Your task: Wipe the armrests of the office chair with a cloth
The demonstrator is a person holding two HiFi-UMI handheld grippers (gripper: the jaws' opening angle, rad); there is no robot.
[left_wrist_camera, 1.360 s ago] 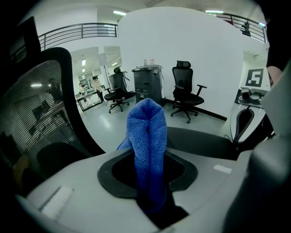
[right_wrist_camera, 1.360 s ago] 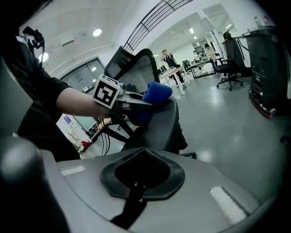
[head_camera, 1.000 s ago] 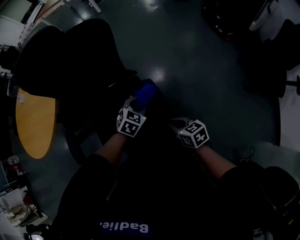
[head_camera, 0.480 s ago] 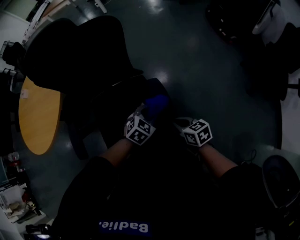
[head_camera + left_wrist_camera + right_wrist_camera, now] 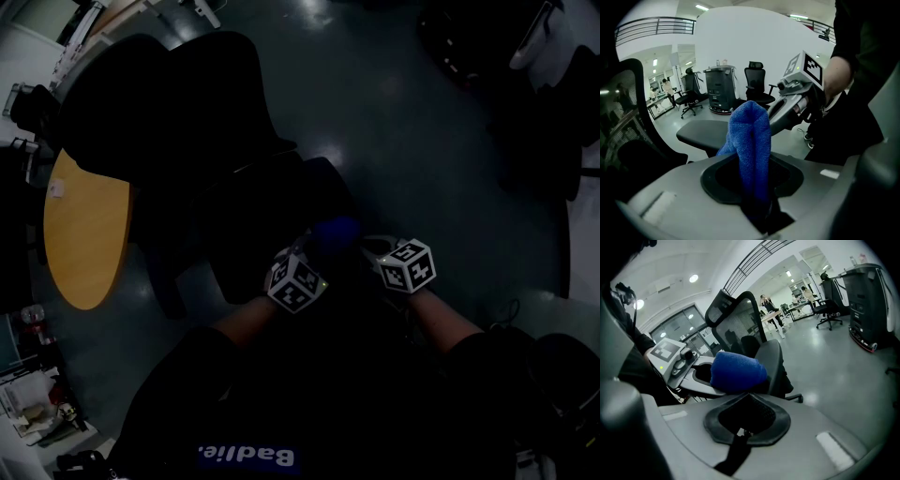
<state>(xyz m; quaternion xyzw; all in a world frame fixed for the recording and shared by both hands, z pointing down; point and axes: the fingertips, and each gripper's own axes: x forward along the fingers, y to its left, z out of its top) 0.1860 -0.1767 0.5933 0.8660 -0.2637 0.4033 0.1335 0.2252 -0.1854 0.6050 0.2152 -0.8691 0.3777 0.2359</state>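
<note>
My left gripper (image 5: 314, 246) is shut on a blue cloth (image 5: 336, 231), which stands up between its jaws (image 5: 751, 140). The cloth sits at the near end of the black office chair's armrest (image 5: 319, 183); whether it touches I cannot tell. That grey armrest pad (image 5: 701, 133) lies just behind the cloth in the left gripper view. My right gripper (image 5: 375, 246) hovers close to the cloth's right side, shut with nothing in it (image 5: 745, 425). From the right gripper view the cloth (image 5: 736, 371) hides part of the armrest (image 5: 772, 363). The chair's mesh back (image 5: 733, 317) rises behind.
A round wooden table (image 5: 84, 230) stands left of the chair (image 5: 169, 112). Another dark chair (image 5: 548, 103) is at the upper right on the glossy grey floor (image 5: 422, 141). Farther off are a black office chair (image 5: 757, 84), a dark cart (image 5: 717, 89) and some people.
Both grippers have drawn back toward me and to the right, and the blue cloth has travelled with the left one along the armrest to its near end.
</note>
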